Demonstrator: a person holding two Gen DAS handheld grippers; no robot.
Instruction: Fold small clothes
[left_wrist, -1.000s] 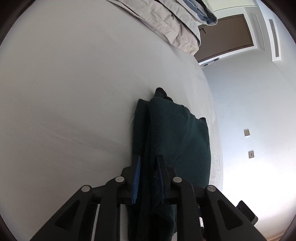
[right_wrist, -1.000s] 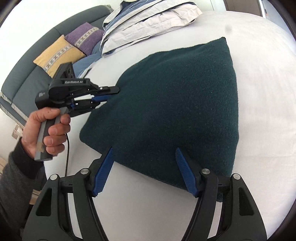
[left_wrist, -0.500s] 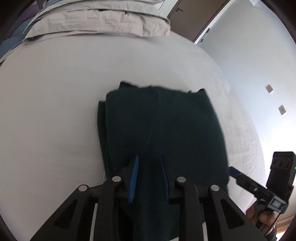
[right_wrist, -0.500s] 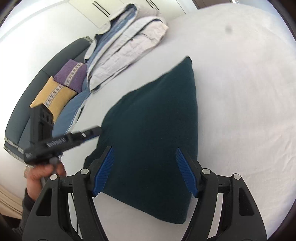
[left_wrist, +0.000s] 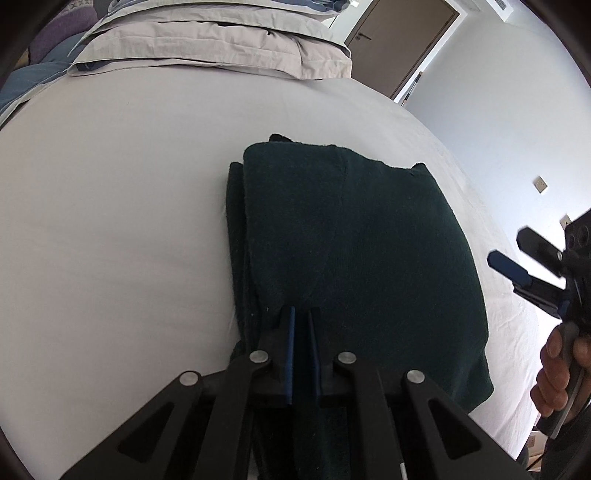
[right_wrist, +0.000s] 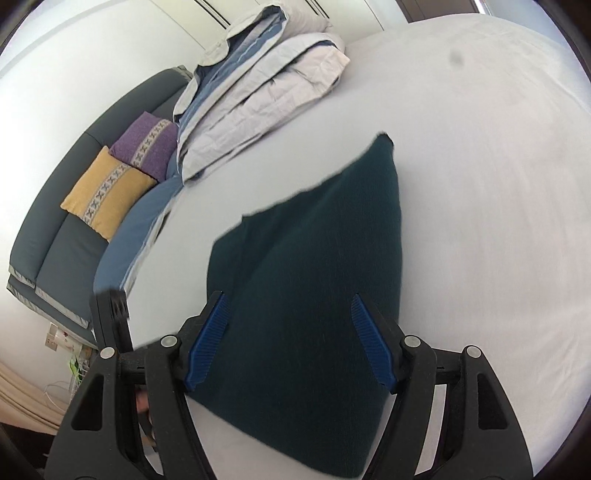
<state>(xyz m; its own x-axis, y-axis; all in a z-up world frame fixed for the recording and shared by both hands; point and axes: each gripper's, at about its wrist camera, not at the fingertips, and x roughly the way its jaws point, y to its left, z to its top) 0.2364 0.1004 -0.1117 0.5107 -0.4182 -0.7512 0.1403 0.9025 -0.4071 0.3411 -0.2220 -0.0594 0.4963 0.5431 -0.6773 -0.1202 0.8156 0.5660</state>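
Observation:
A dark green knitted garment (left_wrist: 354, 240) lies folded on the white bed sheet (left_wrist: 110, 221). My left gripper (left_wrist: 302, 317) is shut on its near edge, with cloth pinched between the blue pads. In the right wrist view the same garment (right_wrist: 317, 295) lies below my right gripper (right_wrist: 290, 310), which is open and empty with its blue fingers (right_wrist: 210, 332) spread over the cloth. The right gripper also shows at the right edge of the left wrist view (left_wrist: 517, 258), open, held in a hand.
A folded grey and blue duvet (right_wrist: 258, 96) lies at the head of the bed and shows in the left wrist view too (left_wrist: 207, 48). A dark sofa (right_wrist: 48, 236) with yellow and purple cushions stands beyond the bed. A brown door (left_wrist: 402, 40) is behind.
The left gripper has swung round with the garment's edge and closed tighter on it. The right gripper has lifted and drawn back, staying open; the garment looks narrower beneath it.

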